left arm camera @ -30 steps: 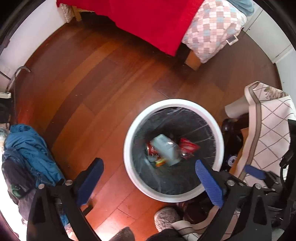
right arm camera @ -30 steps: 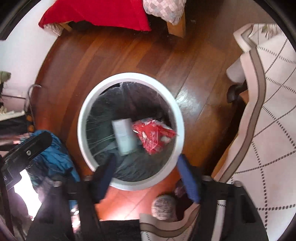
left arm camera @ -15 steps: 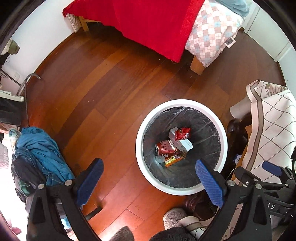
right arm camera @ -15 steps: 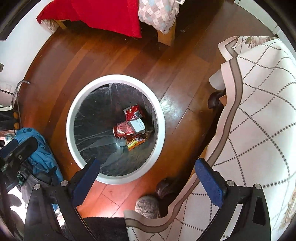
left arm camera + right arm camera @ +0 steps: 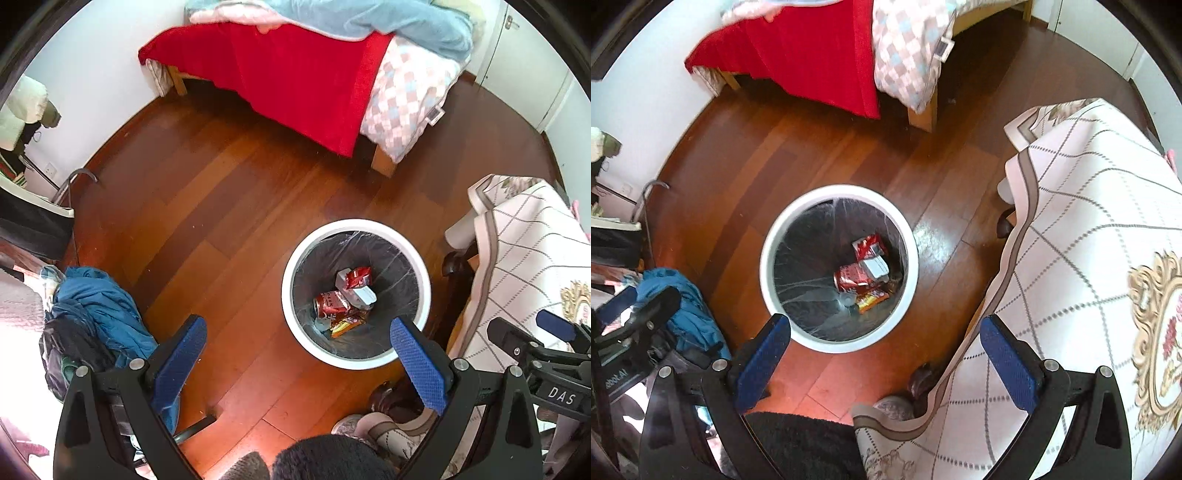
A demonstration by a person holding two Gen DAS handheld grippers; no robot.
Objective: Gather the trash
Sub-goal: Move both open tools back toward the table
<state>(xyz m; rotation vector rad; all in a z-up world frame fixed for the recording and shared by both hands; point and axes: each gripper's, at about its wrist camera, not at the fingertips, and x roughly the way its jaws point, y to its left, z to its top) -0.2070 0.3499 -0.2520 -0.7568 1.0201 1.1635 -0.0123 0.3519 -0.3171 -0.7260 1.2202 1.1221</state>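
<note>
A white round trash bin (image 5: pixel 291 266) with a dark liner stands on the wood floor; it also shows in the right wrist view (image 5: pixel 766 258). Inside lie a red can (image 5: pixel 330 303), a red wrapper (image 5: pixel 357 277), a white carton (image 5: pixel 364 293) and an orange wrapper (image 5: pixel 345 325). The can (image 5: pixel 851 277) and red wrapper (image 5: pixel 866 245) also show in the right wrist view. My left gripper (image 5: pixel 299 349) is open and empty, high above the floor beside the bin. My right gripper (image 5: pixel 886 354) is open and empty, high above the bin's near edge.
A bed with a red blanket (image 5: pixel 295 81) stands at the back. A table with a white checked cloth (image 5: pixel 1089 258) is to the right of the bin. Blue clothes (image 5: pixel 99 314) are piled at the left. Slippers (image 5: pixel 369 424) lie near the bin.
Both grippers have risen well away from the bin. The carton and red wrapper dropped and settled at the bin's bottom. The right gripper's jaws opened wider.
</note>
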